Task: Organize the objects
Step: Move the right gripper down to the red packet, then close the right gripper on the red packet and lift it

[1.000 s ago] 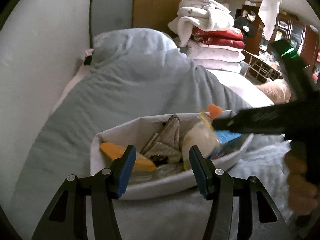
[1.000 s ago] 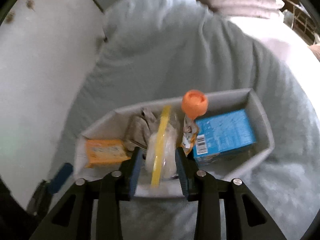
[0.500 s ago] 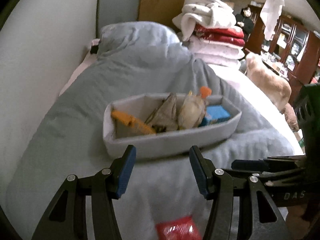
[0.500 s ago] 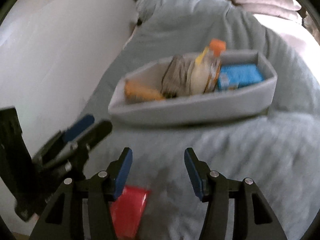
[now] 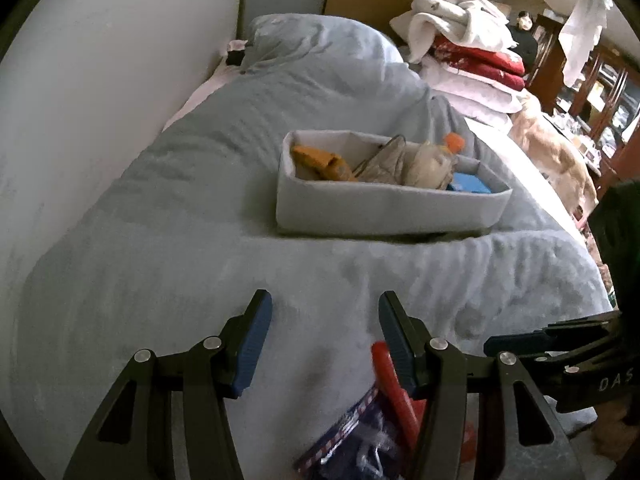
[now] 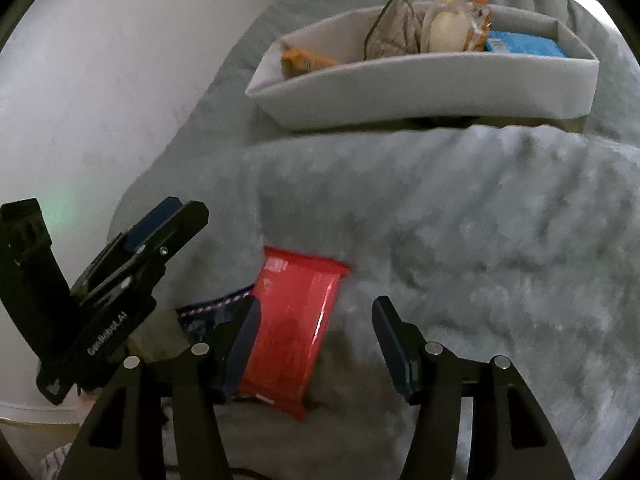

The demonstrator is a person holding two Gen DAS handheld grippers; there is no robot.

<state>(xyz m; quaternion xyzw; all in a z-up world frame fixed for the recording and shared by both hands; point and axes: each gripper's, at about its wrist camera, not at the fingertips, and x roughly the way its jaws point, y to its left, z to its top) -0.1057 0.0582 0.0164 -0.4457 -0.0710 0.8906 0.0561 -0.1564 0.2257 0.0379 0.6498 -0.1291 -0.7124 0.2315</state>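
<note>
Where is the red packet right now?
The red packet lies flat on the grey blanket, near side of the organizer tray, low in the right wrist view beside the right gripper's left finger, overlapping a dark blue packet.

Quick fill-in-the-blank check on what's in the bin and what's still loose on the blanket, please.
1. The pouch standing in the grey bin has an ____ cap.
2. The flat box at the bin's right end is ____.
3. The loose packet on the blanket in front of the bin is ____.
4. The right gripper holds ____.

Missing words: orange; blue; red; nothing
</note>
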